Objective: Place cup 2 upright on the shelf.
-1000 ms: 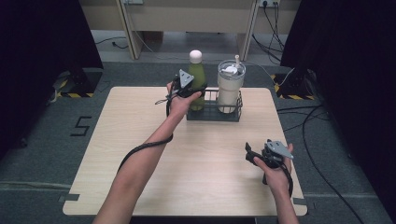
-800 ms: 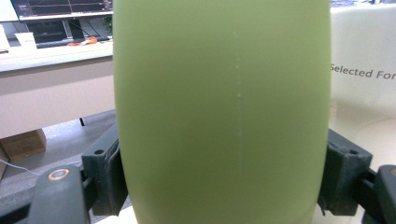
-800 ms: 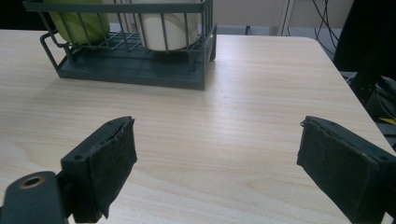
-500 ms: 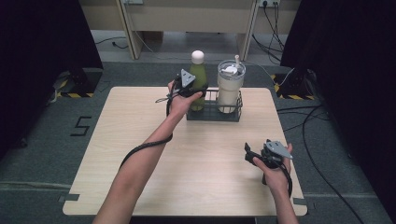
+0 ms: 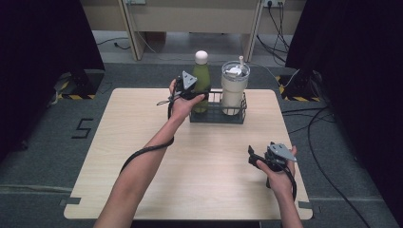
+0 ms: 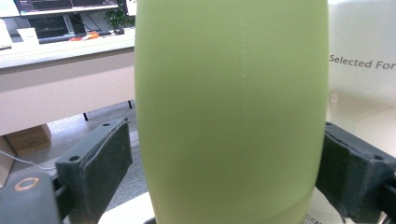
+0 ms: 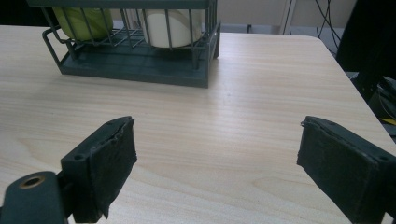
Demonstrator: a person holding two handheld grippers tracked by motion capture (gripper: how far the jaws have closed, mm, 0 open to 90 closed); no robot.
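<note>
Left gripper at the green bottle in the wire rack, jaws just opening, pads apparently off it w/ bottle between. Right gripper wide open, empty, over table.

Bottle left of tumbler, both in rack.

The green bottle is cropped top and bottom in the left gripper view.

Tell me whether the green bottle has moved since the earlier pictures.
No. The green bottle stands in the same left spot of the rack, beside the tumbler; the left gripper has just been opening around it.
</note>
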